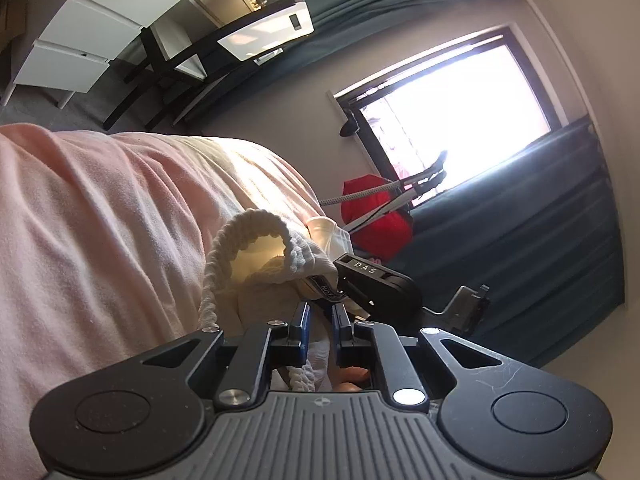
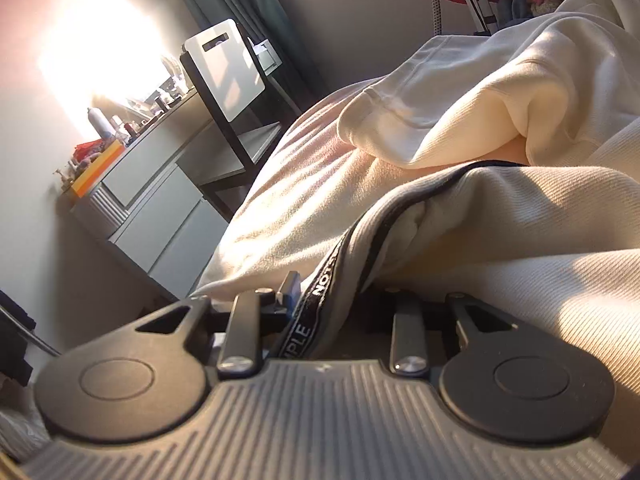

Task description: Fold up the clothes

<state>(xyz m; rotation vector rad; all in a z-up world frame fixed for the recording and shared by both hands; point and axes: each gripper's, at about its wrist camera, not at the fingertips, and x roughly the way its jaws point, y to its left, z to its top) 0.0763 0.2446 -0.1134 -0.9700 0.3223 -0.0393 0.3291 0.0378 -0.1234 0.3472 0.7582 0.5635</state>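
A cream sweatshirt point(image 1: 264, 276) lies bunched on the pink bed sheet point(image 1: 100, 220), its ribbed opening and a twisted white cord point(image 1: 208, 280) standing up. My left gripper point(image 1: 320, 316) is shut on a fold of it, with white cloth pinched in the narrow gap. Just beyond, the right gripper point(image 1: 352, 288) holds the same garment at its black lettered tape. In the right wrist view the sweatshirt point(image 2: 500, 220) drapes over my right gripper point(image 2: 336, 284). The taped neck edge point(image 2: 320, 288) runs between the jaws and cloth hides the right finger.
White drawers point(image 1: 80, 40) and a black chair with a white back point(image 1: 272, 28) stand past the bed. A bright window point(image 1: 460, 112), teal curtains point(image 1: 540, 220) and a red cloth point(image 1: 376, 216) lie behind. A cluttered dresser point(image 2: 160, 208) shows in the right wrist view.
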